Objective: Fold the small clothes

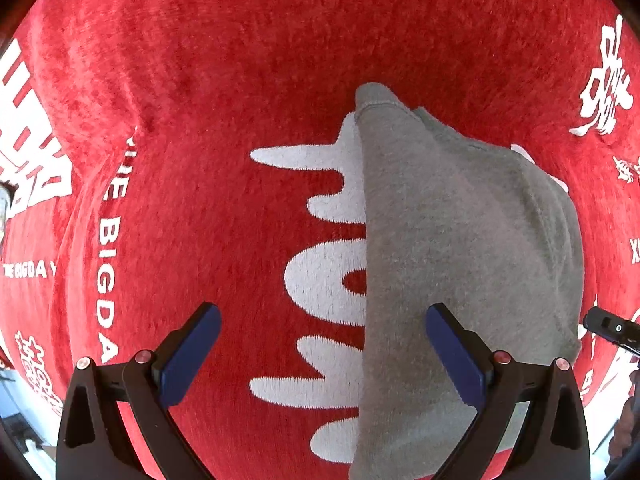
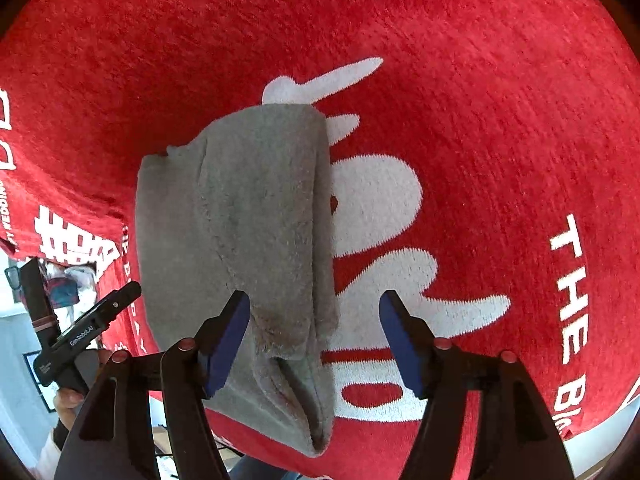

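Closest in the left wrist view, the left claw [image 1: 322,354] points straight down with its blue pads [image 1: 188,360] spread wide, nothing pinched. One pad hangs over the red cloth, the other over the grey garment [image 1: 460,240].

The right claw [image 2: 314,338] is spread wide too, with nothing in it. Its left pad [image 2: 226,344] sits over the garment [image 2: 240,220] and the other over bare blanket.

The garment is a fuzzy grey piece folded into a long narrow shape (can't tell what kind of clothing). It lies flat on a red blanket [image 1: 200,80] with big white characters [image 1: 320,288] and "THE BIG DAY" [image 2: 572,300] lettering.

Far left in the right view, a hand [image 2: 66,404] grips the other tool's handle.
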### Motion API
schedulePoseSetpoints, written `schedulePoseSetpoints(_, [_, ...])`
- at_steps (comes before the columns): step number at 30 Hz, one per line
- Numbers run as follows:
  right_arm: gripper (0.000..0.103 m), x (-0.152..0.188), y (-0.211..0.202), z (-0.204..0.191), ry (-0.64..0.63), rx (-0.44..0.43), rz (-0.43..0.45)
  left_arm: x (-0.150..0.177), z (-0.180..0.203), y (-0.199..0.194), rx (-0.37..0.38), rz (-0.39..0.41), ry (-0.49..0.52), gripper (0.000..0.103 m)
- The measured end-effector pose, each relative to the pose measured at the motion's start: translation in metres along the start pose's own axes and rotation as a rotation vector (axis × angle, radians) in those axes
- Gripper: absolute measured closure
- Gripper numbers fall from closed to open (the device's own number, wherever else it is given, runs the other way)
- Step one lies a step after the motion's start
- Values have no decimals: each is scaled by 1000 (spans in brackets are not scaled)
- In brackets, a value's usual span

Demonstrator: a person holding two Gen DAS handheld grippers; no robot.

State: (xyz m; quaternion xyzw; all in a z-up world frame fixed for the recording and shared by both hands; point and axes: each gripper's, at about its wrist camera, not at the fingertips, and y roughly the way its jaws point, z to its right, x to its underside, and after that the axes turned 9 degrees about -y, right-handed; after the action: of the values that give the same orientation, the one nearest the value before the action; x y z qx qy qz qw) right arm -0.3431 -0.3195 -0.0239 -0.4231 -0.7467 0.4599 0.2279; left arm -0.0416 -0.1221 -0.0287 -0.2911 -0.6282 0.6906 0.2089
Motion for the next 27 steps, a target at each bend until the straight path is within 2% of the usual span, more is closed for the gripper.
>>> schedulePoseSetpoints(3, [32,-2,3,-1,-8,15,-30,7,-2,1,25,-23,1,1])
schedulePoseSetpoints(7, [32,-8,6,-4,-11,-9,-36,13,-10,3,69,-45,-9,1])
schedulePoseSetpoints(14, [32,-15,22,6,15,-142,-39,0,-26,13,201,-90,-40,1])
schedulePoseSetpoints(18, [32,-15,38,19,35,-254,-73,-9,-12,32,305,-154,4,1])
schedulePoseSetpoints(20, [31,-17,46,20,17,-302,-75,-10,7,39,349,-179,53,1])
schedulePoseSetpoints(22, [30,-21,48,16,-3,-337,-70,-8,23,45,355,-189,79,1])
schedulePoseSetpoints(25, [29,-29,57,4,-47,-370,-83,-10,34,54,393,-209,63,1])
schedulePoseSetpoints(27, [29,-33,65,-8,-92,-387,-97,-9,39,56,392,-200,62,1])
